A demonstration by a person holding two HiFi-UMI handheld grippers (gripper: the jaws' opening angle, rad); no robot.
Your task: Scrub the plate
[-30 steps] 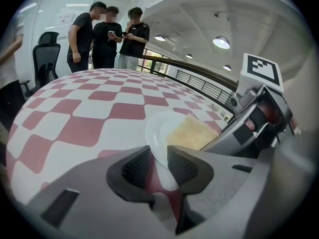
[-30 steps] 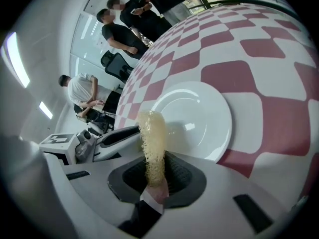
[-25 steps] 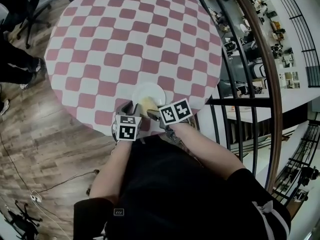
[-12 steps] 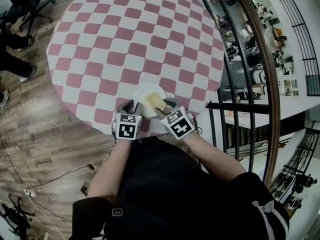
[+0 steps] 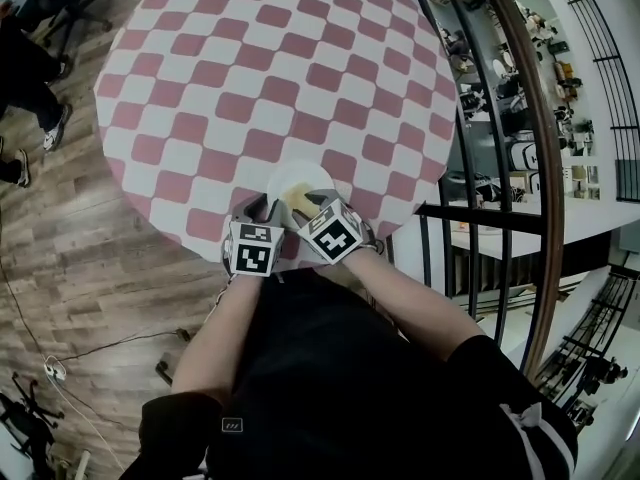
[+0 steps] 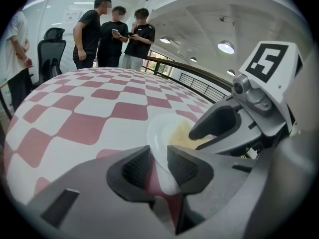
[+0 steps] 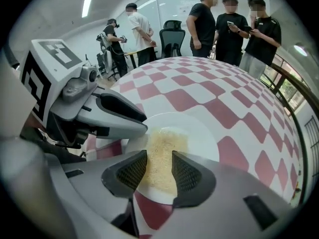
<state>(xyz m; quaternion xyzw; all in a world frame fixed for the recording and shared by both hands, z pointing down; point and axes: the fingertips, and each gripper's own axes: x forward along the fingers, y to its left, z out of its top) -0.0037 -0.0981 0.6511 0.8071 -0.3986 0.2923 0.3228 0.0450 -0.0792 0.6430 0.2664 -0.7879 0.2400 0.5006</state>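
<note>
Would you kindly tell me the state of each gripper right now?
Left gripper: shut on the plate rim.
Right gripper: jaws closing, the sponge between them, not yet clamped.

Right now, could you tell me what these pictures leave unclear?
- Left gripper view: whether the left gripper presses the plate rim between its jaws; the rim covers the contact.
- Head view: the plate's near edge, behind the marker cubes.
- Right gripper view: the yellow sponge's sides, behind the right gripper's closing jaws; it lies between them.

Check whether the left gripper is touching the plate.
Touching. In the left gripper view, the left gripper has the plate rim pinched between its jaws.
</note>
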